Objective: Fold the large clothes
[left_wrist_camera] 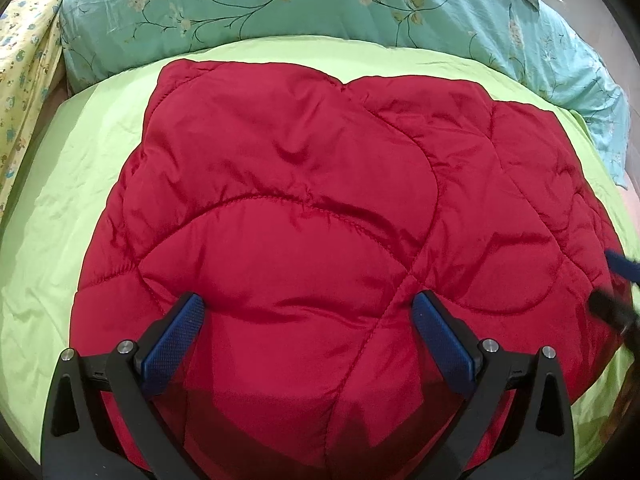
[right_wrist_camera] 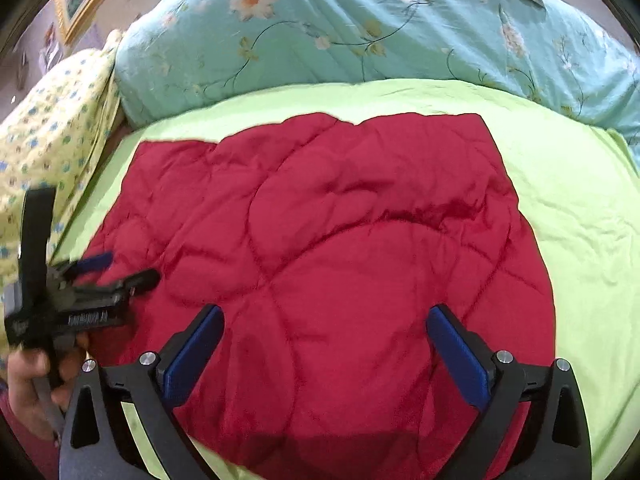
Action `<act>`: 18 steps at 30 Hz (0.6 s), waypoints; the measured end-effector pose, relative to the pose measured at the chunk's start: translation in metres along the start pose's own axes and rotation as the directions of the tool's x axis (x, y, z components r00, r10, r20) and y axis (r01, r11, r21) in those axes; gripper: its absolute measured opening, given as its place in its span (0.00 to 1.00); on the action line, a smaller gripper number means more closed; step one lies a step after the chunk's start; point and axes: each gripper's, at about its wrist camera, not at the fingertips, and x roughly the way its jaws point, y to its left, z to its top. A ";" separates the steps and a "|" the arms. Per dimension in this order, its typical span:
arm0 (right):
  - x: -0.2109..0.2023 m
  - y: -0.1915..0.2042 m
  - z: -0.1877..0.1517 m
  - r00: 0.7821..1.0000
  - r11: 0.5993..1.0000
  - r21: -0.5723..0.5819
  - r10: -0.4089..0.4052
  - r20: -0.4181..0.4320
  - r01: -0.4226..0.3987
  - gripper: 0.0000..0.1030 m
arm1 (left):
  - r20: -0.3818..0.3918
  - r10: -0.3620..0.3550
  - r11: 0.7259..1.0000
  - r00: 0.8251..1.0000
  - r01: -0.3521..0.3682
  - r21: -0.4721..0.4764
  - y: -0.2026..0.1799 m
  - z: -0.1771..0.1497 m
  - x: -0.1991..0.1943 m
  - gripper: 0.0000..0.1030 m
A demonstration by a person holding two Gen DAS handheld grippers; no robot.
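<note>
Lime-green sheet (left_wrist_camera: 60,200), teal floral duvet (left_wrist_camera: 280,0) behind, yellow patterned fabric (left_wrist_camera: 24,80) leftward.

One red quilted garment (left_wrist_camera: 320,208); one green sheet (left_wrist_camera: 80,168); one teal floral duvet (left_wrist_camera: 280,4); two grippers: left (left_wrist_camera: 308,312), right (right_wrist_camera: 324,320).

left hand-held gripper (left_wrist_camera: 308,314): fingers spread wide apart, nothing between them, pointing forward and down | right hand-held gripper (right_wrist_camera: 324,326): fingers spread wide apart too, nothing between them | person's hand (right_wrist_camera: 30,384): wrapped round the left gripper's handle, seen blurry at the right camera's left edge
</note>
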 end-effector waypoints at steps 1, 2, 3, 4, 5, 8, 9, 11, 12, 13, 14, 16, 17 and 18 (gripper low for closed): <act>0.005 0.001 -0.004 1.000 1.000 -0.009 -0.006 -0.029 0.006 0.98 | 0.000 0.001 1.000 1.000 -0.001 -0.001 0.000 0.000 0.000 1.00; 0.011 0.000 -0.006 0.999 1.000 -0.019 -0.017 -0.047 0.016 0.99 | 0.000 0.001 1.000 1.000 -0.001 0.000 -0.001 0.000 0.000 1.00; 0.018 0.001 -0.010 0.997 0.999 -0.040 -0.040 -0.062 0.037 0.99 | 0.000 0.002 1.000 1.000 -0.002 0.003 -0.001 0.000 0.000 1.00; 0.023 0.001 -0.012 0.997 0.998 -0.047 -0.048 -0.065 0.045 1.00 | 0.000 0.002 1.000 1.000 -0.002 0.005 -0.002 -0.001 -0.001 1.00; 0.024 0.003 -0.013 0.997 0.998 -0.044 -0.052 -0.062 0.049 1.00 | -0.001 0.000 1.000 1.000 0.000 0.006 -0.001 -0.001 -0.001 1.00; 0.028 0.003 -0.013 0.996 0.997 -0.044 -0.068 -0.052 0.066 1.00 | -0.004 -0.006 1.000 1.000 0.006 0.004 0.000 -0.002 -0.002 1.00; 0.029 0.003 -0.013 0.996 0.997 -0.043 -0.069 -0.050 0.067 1.00 | -0.004 -0.006 1.000 1.000 0.006 0.003 0.000 -0.002 -0.002 1.00; 0.030 0.002 -0.012 0.997 0.997 -0.042 -0.067 -0.046 0.066 1.00 | -0.004 -0.005 1.000 1.000 0.005 0.002 -0.001 -0.003 -0.004 1.00; 0.031 0.001 -0.013 0.997 0.997 -0.041 -0.066 -0.045 0.064 1.00 | -0.006 -0.006 1.000 1.000 0.006 0.001 0.000 -0.003 -0.004 1.00; 0.031 0.001 -0.013 0.997 0.997 -0.040 -0.067 -0.043 0.065 1.00 | -0.008 -0.008 1.000 1.000 0.008 -0.003 0.000 -0.004 -0.006 1.00; 0.031 0.001 -0.013 0.997 0.997 -0.040 -0.068 -0.041 0.066 1.00 | -0.009 -0.012 1.000 1.000 0.012 -0.008 0.001 -0.005 -0.008 1.00; 0.033 0.001 -0.012 0.997 0.997 -0.040 -0.067 -0.040 0.065 1.00 | -0.011 -0.026 0.999 1.000 0.025 -0.026 0.004 -0.010 -0.018 1.00; 0.033 0.001 -0.012 0.997 0.997 -0.040 -0.066 -0.038 0.065 1.00 | -0.005 -0.030 0.999 1.000 0.030 -0.038 0.007 -0.013 -0.025 1.00; 0.033 0.000 -0.012 0.997 0.997 -0.039 -0.065 -0.037 0.063 1.00 | 0.008 -0.032 0.998 0.999 0.033 -0.045 0.009 -0.017 -0.032 1.00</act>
